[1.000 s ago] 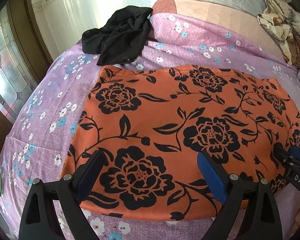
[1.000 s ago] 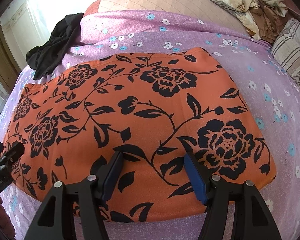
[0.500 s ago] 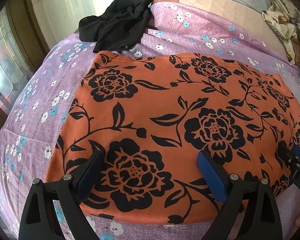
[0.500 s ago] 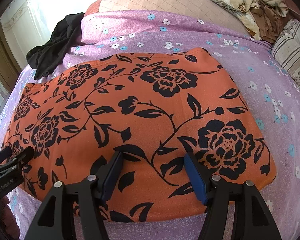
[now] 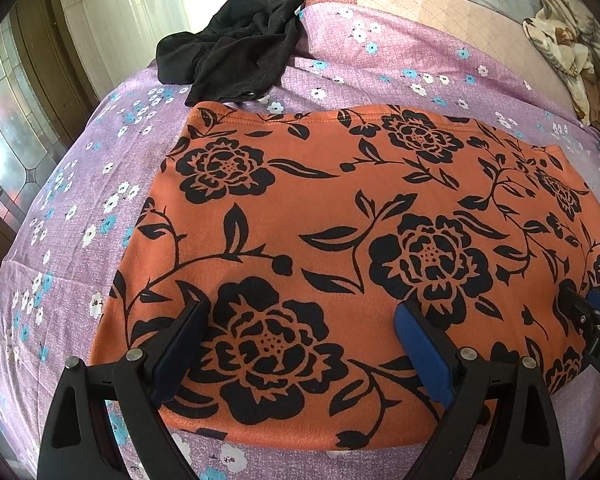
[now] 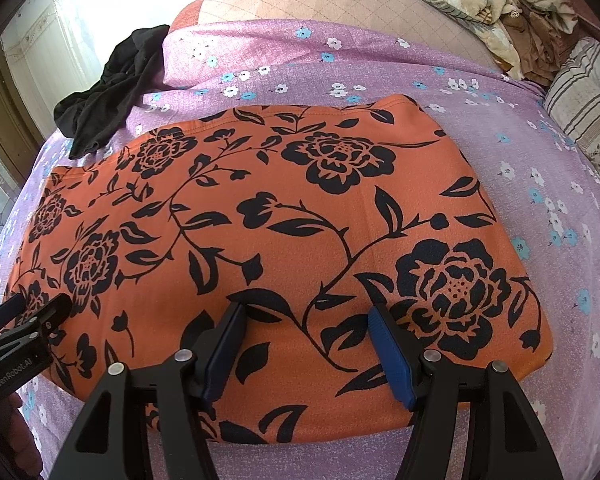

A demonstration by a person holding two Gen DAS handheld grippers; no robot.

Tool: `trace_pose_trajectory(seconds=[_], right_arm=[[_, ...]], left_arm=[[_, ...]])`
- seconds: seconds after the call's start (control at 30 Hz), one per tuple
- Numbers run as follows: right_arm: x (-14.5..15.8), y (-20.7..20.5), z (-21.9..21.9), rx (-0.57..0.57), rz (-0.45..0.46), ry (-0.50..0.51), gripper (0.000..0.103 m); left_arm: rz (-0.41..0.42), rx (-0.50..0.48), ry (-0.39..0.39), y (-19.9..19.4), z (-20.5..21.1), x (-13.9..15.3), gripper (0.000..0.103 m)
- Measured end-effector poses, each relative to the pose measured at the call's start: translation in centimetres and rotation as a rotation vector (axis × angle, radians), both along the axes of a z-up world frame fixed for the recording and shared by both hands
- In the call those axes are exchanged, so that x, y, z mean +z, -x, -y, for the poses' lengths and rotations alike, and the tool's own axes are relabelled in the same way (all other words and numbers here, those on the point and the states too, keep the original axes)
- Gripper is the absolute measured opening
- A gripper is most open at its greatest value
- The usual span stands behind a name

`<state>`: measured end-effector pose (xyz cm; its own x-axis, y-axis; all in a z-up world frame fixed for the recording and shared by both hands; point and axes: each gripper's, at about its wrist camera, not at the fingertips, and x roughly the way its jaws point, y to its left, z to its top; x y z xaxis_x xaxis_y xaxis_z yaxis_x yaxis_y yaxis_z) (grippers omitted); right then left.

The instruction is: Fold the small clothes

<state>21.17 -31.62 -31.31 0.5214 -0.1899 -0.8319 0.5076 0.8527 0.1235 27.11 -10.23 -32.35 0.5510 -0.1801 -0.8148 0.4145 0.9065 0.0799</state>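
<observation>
Over the near hem, left gripper (image 5: 300, 340) and right gripper (image 6: 306, 344) are hovering side by side, both jaws standing wide apart, nothing pinched between either pair. Orange floral garment (image 5: 360, 240) is lying flat on the purple flowered bedspread (image 5: 380, 56) straight ahead of both, its long axis running left-right across the fingers. Left is sitting nearer the left end, right nearer the right end. Near edge looks like the grab line; fold probably going away toward the far hem. Black garment (image 5: 236, 44) is sitting crumpled beyond the far left corner.
</observation>
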Motion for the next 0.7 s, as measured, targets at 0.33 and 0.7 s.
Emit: trace_pose_trajectory(seconds=[0.33,0.7], right_arm=[[0.0,0.0,0.0,-0.001,0.0,0.0,0.068],[1.2,0.6,0.7,-0.037,0.028,0.031,0.066]], left_arm=[[0.001,0.0,-0.001,0.0,0.0,0.0,0.095],[0.0,0.006,0.001,-0.1,0.0,-0.2,0.097]])
